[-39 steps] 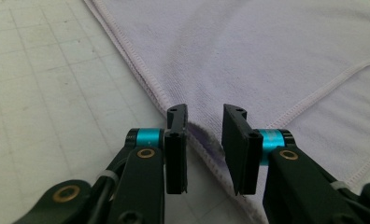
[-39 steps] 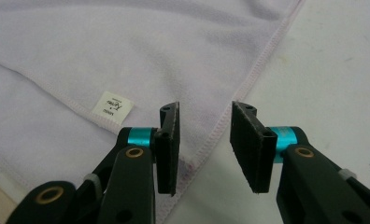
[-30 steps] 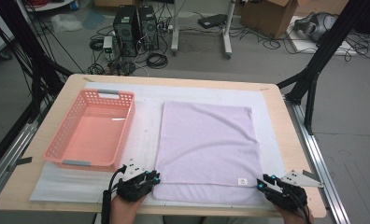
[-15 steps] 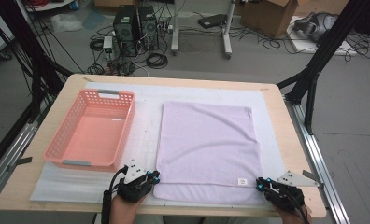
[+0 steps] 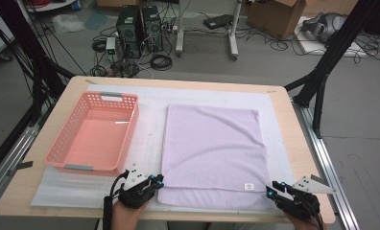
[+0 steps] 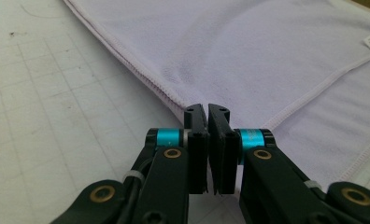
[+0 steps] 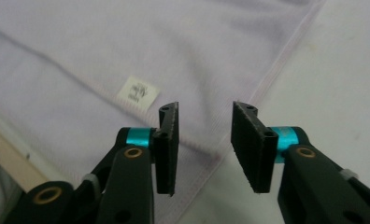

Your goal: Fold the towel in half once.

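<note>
Cables, computer towers and cardboard boxes clutter the floor beyond the bench (image 5: 293, 124). At its near edge, the left gripper (image 6: 207, 109) has its jaws pressed together at the near left corner of the lilac towel (image 5: 212, 148); whether cloth is pinched between them I cannot tell. The right gripper (image 7: 204, 112) stands well open over the near right corner, beside the towel's small white label (image 7: 138, 92). The towel lies flat mid-bench on a white mat (image 5: 149, 124), right of a pink basket (image 5: 96, 132). To fold cleanly, I judge each gripper should take both hem layers squarely at its corner, then lift evenly together.
</note>
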`<state>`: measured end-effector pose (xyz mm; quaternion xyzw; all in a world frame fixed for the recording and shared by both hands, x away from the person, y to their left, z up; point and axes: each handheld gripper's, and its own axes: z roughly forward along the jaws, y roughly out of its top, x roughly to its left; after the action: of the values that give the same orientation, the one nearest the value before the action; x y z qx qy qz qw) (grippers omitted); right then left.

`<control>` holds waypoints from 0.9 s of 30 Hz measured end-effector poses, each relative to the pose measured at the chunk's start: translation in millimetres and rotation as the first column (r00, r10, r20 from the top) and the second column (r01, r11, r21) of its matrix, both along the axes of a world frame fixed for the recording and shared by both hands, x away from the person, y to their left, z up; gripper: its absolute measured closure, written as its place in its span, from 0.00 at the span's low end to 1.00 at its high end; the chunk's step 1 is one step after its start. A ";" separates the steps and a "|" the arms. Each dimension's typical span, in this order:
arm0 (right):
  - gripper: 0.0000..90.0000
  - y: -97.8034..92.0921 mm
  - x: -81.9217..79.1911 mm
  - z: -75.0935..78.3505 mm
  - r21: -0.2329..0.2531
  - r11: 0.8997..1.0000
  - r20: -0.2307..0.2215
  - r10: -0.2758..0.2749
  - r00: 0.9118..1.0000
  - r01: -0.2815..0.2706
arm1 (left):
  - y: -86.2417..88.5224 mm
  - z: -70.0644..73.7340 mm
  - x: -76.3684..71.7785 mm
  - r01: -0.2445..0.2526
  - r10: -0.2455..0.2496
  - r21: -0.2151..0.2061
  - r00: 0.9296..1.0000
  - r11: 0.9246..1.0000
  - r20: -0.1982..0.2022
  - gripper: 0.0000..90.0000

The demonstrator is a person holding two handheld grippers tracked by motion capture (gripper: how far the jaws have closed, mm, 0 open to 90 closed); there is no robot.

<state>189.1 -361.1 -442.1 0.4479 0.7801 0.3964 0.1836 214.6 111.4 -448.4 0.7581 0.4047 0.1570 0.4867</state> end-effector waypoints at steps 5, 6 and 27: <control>0.84 4.8 0.0 -4.2 -0.063 0.998 -0.003 0.012 1.000 -0.012 | 1.2 1.5 -0.6 -0.002 0.002 -0.010 1.000 1.000 0.007 0.96; 0.89 3.7 -0.4 -3.8 -0.063 0.998 0.003 0.006 1.000 -0.006 | 1.0 1.8 -0.8 -0.003 0.003 -0.014 1.000 1.000 0.009 0.96; 0.97 -2.6 -3.9 2.7 0.004 1.000 0.052 0.002 0.999 -0.002 | 3.1 4.6 -0.3 0.004 -0.004 -0.040 1.000 0.999 0.005 0.93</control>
<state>185.2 -363.7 -439.4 0.4372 0.7746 0.4096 0.2025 214.3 114.5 -443.8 0.7487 0.4049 0.1497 0.5031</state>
